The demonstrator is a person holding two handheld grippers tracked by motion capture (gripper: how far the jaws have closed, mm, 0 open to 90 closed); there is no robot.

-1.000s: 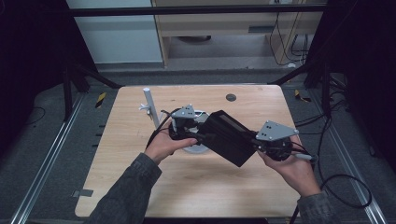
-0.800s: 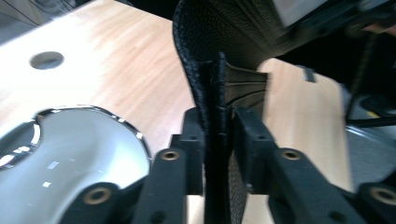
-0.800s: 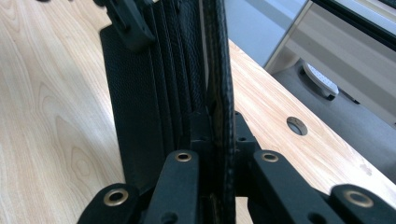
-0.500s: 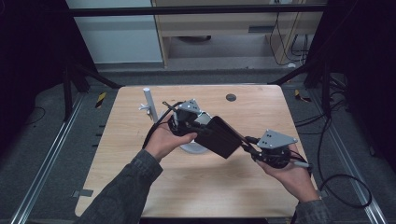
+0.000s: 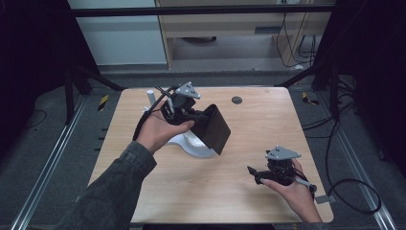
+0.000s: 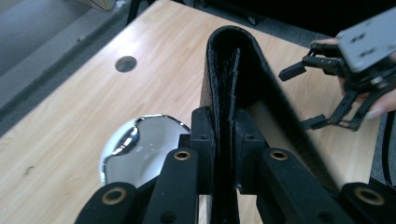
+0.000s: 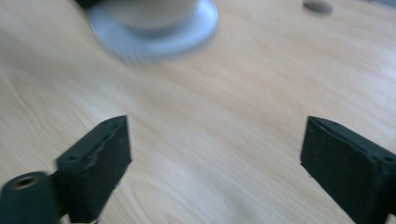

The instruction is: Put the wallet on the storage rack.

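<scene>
I have one black wallet (image 5: 214,130), folded shut, and it sits in my left gripper (image 5: 184,111), lifted clear of the table (image 5: 249,201) above the middle of the board. In the left gripper view the pads clamp one leather wall of the wallet (image 6: 231,84) at its open edge; I see the grained black outside, the rounded fold at the far end and a paler lining inside. From above it hangs tilted, its lower corner over the white stand (image 5: 194,146).

That stand is the nearest obstacle: one white curved base with a shiny round mirror-like face (image 6: 140,144), directly under the wallet. Behind my left hand (image 5: 160,132) one white upright post (image 5: 151,97) rises from the board. One small dark round hole (image 5: 236,100) lies further back, well apart from everything.

My right gripper (image 5: 253,173) is low near the table's near right part, well apart from the wallet. Its jaws have just been opening and stand wide, nothing between them but bare wood; in the right gripper view the two black pads (image 7: 100,156) frame the tabletop, with the stand's base (image 7: 154,28) blurred ahead.

Count: one wallet, one stand, one post, two grippers.
</scene>
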